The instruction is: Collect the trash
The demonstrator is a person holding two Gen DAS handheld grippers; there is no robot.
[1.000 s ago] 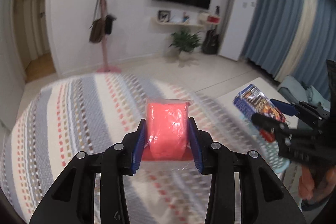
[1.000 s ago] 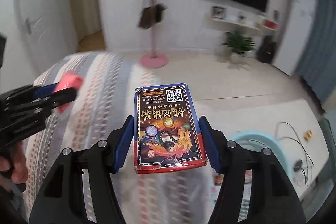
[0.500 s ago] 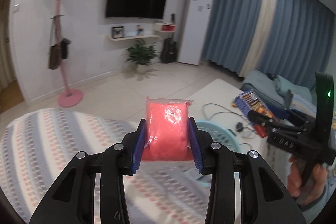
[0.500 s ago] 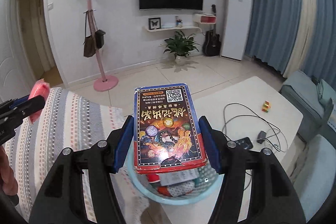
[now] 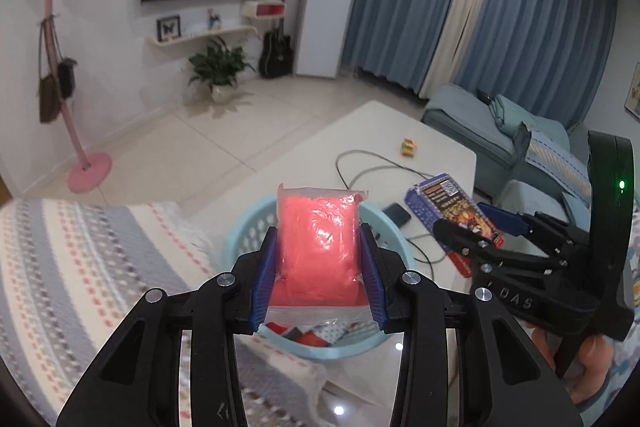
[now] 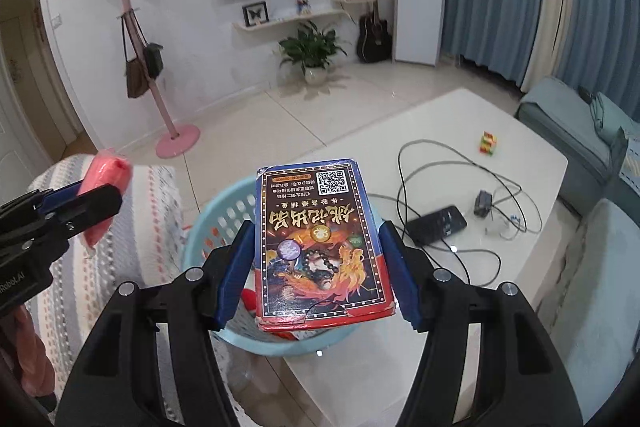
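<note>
In the left wrist view, the jaws of the left gripper (image 5: 319, 267) are closed on a pink plastic-wrapped packet (image 5: 318, 249), their blue pads pressed flat against its two long sides. The gripper tilts downward and holds the packet above the light blue laundry-style basket (image 5: 244, 239), which stands at the near end of the white coffee table (image 5: 360, 135); some red and white wrappers lie in the basket's bottom. To the right, the right gripper (image 5: 470, 223) reaches in from the side with a printed box (image 5: 452, 207) clamped in it, also near the basket's rim. Letters reading "DAS" show on its black body, a green light glows on its mount, and the fingers of a hand (image 5: 588, 359) wrap its handle below.

In the right wrist view, the right gripper (image 6: 318, 259) has its jaws closed on the printed box (image 6: 320, 243), gripping its long edges, pointed down over the basket (image 6: 216, 223). The box has a blue and red border, a QR code, large gold Chinese characters I cannot read, and a picture of beads and flames. At the left edge the left gripper (image 6: 94, 191) holds the pink packet (image 6: 105, 179) over the striped cloth (image 6: 132, 247); "RoboLAI" or similar is partly visible on its body.
</note>
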